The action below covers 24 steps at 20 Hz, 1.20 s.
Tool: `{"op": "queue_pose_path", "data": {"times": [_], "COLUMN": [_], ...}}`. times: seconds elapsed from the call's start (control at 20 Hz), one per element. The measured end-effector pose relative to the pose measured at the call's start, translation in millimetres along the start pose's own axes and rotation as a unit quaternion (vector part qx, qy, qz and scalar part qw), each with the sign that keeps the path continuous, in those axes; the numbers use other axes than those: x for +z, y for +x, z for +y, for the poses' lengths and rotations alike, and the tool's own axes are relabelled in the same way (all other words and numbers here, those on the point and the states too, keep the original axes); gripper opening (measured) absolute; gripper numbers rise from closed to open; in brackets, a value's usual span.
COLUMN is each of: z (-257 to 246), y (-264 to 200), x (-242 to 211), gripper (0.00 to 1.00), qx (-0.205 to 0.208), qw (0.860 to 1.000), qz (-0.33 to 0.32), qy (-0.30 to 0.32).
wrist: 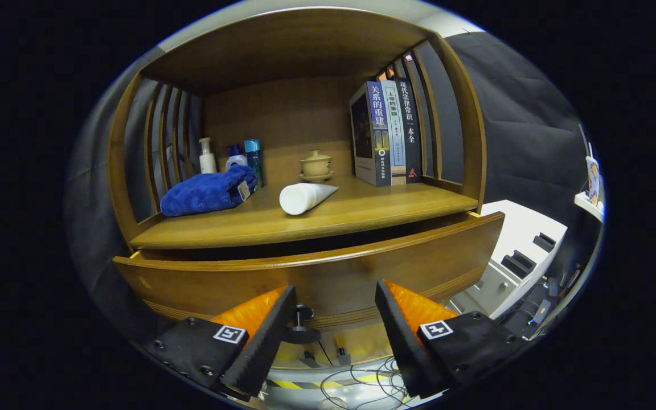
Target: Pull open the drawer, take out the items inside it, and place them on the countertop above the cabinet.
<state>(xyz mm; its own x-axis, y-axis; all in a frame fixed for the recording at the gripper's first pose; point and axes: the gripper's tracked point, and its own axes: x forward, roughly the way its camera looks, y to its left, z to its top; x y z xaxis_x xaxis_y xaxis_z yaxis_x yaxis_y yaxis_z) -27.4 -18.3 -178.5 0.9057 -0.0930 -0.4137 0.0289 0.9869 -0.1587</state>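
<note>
The wooden cabinet's drawer (316,273) stands pulled out a little, a dark gap showing behind its front. Its dark round knob (303,314) sits low on the front, between my fingers and nearer the left one. My gripper (335,293) is open, the fingertips just in front of the drawer front with nothing held. On the countertop (362,213) above lie a white tube (304,197) on its side and a blue rolled towel (208,192). The drawer's inside is hidden from here.
At the back of the countertop stand several bottles (231,156), a small lidded cup on a saucer (316,165) and three upright books (388,134). A white unit (519,250) stands to the right of the cabinet. Cables (362,378) lie on the floor below.
</note>
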Motion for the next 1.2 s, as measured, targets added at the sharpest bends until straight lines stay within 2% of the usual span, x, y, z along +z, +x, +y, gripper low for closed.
{"op": "queue_pose_path", "data": {"times": [0.25, 0.35, 0.4, 0.75, 1.0, 1.2], "z": [10, 16, 17, 14, 26, 35], "y": [33, 29, 32, 33, 16, -17], "x": [5, -10, -8, -8, 25, 65], "gripper": [0.96, 0.96, 0.96, 0.96, 0.99, 0.99], "qx": [-0.005, 0.004, 0.005, 0.011, 0.024, 0.032], "qw": [1.000, 0.998, 0.998, 0.999, 1.000, 0.998], "qz": [0.022, 0.051, 0.041, 0.033, -0.006, -0.043], "qy": [-0.003, -0.036, -0.048, -0.003, -0.010, -0.011]}}
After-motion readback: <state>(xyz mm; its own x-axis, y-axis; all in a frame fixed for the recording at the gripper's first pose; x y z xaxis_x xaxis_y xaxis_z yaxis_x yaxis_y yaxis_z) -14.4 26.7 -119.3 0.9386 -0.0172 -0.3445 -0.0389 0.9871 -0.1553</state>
